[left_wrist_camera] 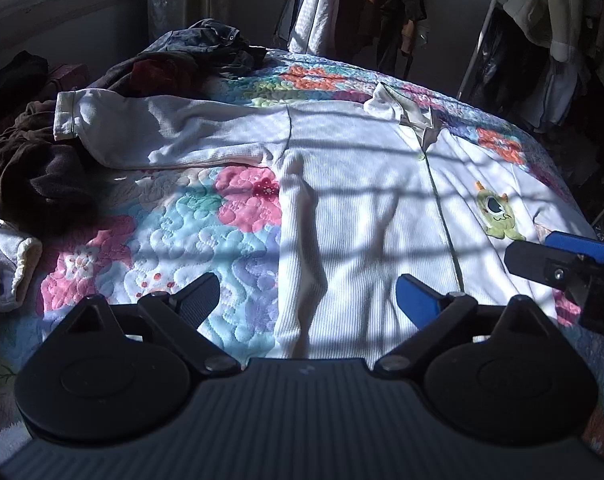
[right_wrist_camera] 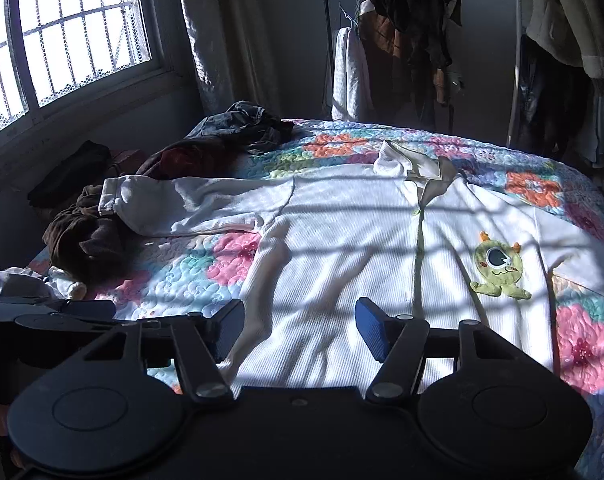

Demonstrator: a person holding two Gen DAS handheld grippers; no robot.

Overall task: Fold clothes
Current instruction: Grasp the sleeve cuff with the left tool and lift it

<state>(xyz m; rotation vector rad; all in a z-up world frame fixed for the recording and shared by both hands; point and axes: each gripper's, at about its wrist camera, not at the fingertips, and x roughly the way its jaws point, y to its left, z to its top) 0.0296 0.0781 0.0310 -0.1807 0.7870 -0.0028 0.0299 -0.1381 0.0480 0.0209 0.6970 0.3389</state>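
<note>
A white ribbed shirt (left_wrist_camera: 358,184) with a collar, a button placket and a green monster patch (left_wrist_camera: 498,212) lies spread face up on the floral quilt (left_wrist_camera: 190,232). Its left sleeve (left_wrist_camera: 162,128) stretches out to the left. My left gripper (left_wrist_camera: 308,292) is open and empty above the shirt's lower left hem. My right gripper (right_wrist_camera: 300,326) is open and empty above the shirt's lower middle (right_wrist_camera: 342,252); its fingers also show at the right edge of the left wrist view (left_wrist_camera: 558,260). The left gripper shows at the left edge of the right wrist view (right_wrist_camera: 62,316).
A pile of dark brown and denim clothes (left_wrist_camera: 42,168) lies at the bed's left and far corner (right_wrist_camera: 238,124). White garments (left_wrist_camera: 10,268) sit at the near left. A clothes rack (right_wrist_camera: 402,40) and hanging clothes (right_wrist_camera: 562,40) stand behind the bed; a barred window (right_wrist_camera: 62,32) is at the left.
</note>
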